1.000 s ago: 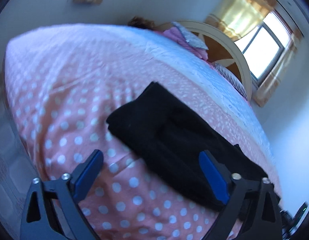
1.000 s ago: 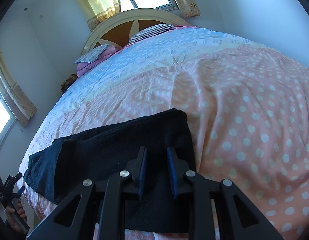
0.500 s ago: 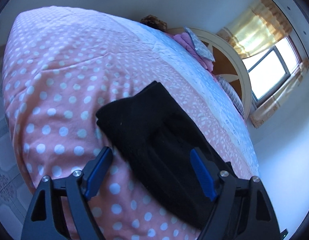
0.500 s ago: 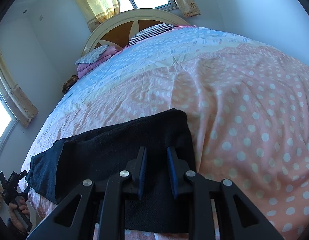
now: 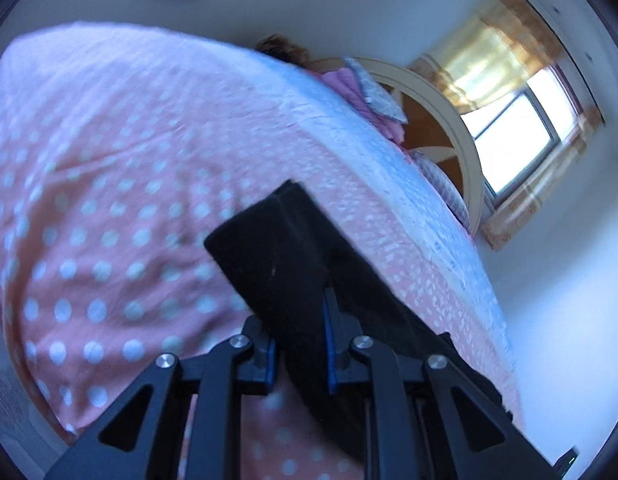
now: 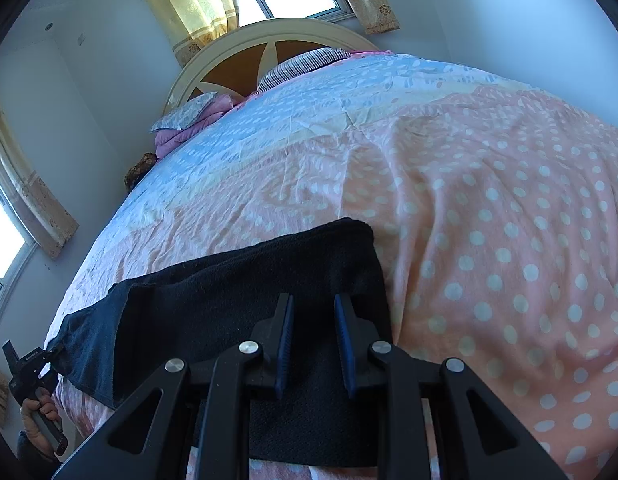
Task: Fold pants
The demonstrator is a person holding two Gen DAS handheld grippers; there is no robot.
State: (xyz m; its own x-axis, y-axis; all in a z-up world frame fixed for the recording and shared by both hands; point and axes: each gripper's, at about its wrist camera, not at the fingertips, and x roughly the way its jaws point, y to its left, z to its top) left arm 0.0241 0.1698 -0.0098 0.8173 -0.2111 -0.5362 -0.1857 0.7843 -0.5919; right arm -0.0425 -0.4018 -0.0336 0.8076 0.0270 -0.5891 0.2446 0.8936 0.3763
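Bed [image 6: 489, 208], polka-dot cover, fills both views; pants [image 6: 245, 280], black, lie flat along its near edge, already doubled lengthwise by the look of it; step in hand, as judged: securing both ends for the crosswise fold. Left gripper [image 5: 299, 344]: jaws have just been closing, cloth of one pants end between them, pads now pinching it, fabric bunched and slightly raised. Right gripper [image 6: 312, 344]: jaws narrow, over the other end; whether they pinch cloth or merely sit above it cannot be told from this angle. Next move, prob.: lift the left end clear w/o dragging lower layers, carry it over toward the right end, edges matched. Hidden/unclear: left view motion-blurred; which end is waistband, which cuffs, not discernible; pants' near hem cut off by gripper frames; hand [image 6: 39, 412] on left handle at frame edge, mostly cropped.
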